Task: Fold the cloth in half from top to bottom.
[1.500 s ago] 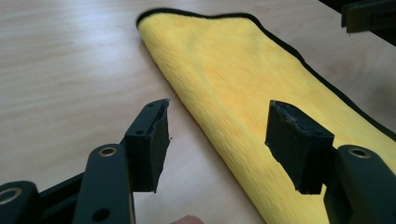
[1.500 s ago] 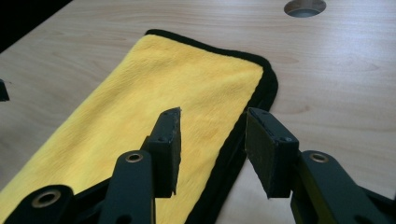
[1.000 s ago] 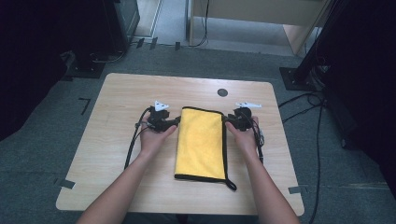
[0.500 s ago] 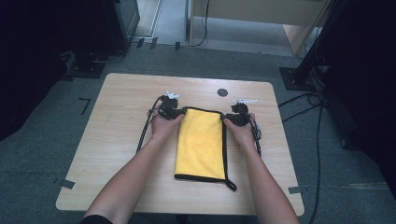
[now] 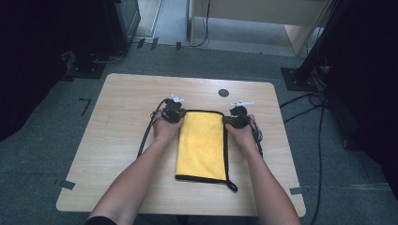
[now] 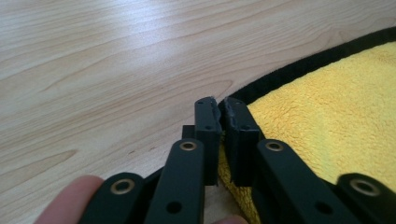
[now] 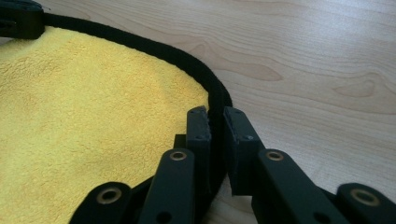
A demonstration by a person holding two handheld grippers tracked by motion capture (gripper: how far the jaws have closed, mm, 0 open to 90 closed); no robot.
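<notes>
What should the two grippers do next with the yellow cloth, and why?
Probably lift together and carry the far edge toward the person to fold it. The left gripper and right gripper have just closed their jaws, each pinching a far corner of the yellow fleece cloth with black trim, which lies flat on the wooden table.

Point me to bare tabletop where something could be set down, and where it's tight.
Free: the left strip of the table beyond the left gripper and its cable; the far band around the small dark disc; the right strip past the right gripper. Crowded: the middle, taken by the yellow cloth, both forearms, and the grippers pinching its far corners.
</notes>
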